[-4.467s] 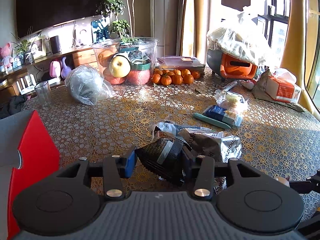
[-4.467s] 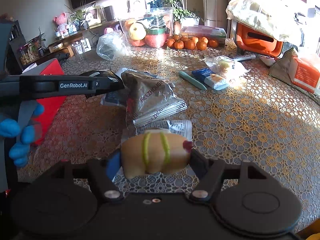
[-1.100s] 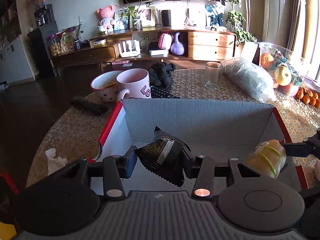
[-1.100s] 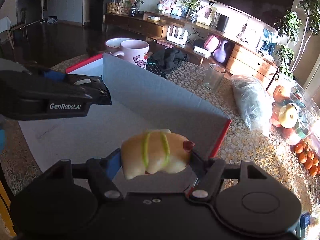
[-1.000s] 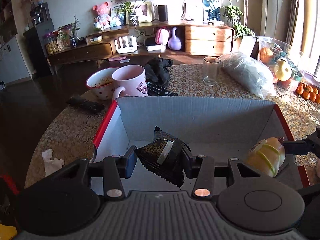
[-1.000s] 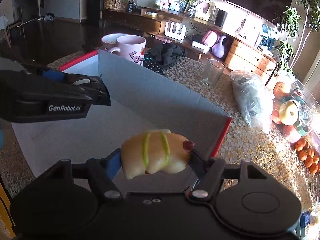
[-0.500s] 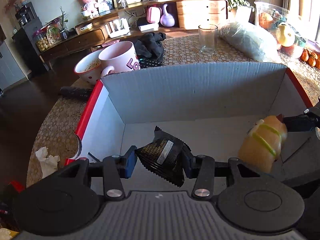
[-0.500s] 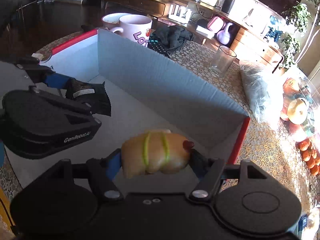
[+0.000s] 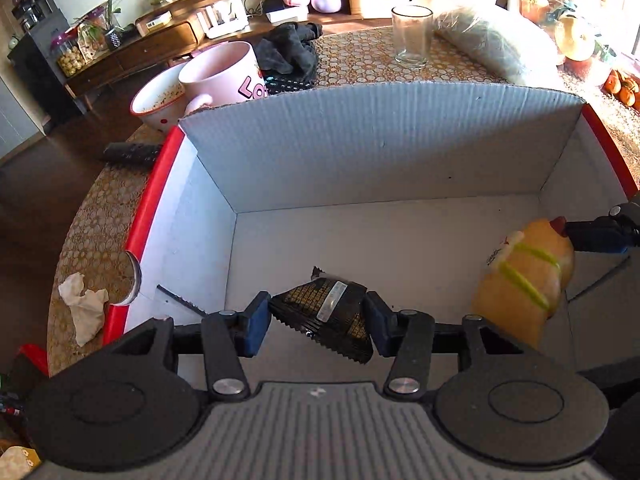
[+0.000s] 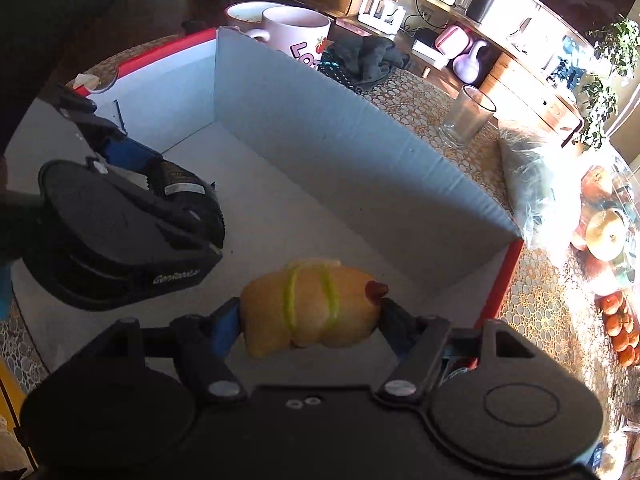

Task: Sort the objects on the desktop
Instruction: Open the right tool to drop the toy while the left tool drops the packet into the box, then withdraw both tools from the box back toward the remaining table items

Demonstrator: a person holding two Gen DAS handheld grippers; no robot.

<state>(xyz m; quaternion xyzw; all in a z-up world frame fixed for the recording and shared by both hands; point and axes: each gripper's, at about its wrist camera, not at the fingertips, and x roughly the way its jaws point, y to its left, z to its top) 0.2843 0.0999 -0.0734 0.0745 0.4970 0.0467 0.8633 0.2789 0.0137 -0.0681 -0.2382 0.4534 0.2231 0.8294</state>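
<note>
Jaws are opening: left gripper (image 9: pixel 318 316) around the black snack packet (image 9: pixel 326 312), right gripper (image 10: pixel 310 316) around the hot-dog toy (image 10: pixel 312 304); release both low over the cardboard box (image 9: pixel 380 140) floor.

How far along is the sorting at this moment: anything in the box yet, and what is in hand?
Nothing lies in the cardboard box yet; its floor shows bare. In hand: the left hand-held gripper, jaws opening, has a black packet between them, and the right hand-held gripper, also opening, has a toy hot dog, both low over the box floor. Left: dropping both. Other table items are mostly out of view.
</note>
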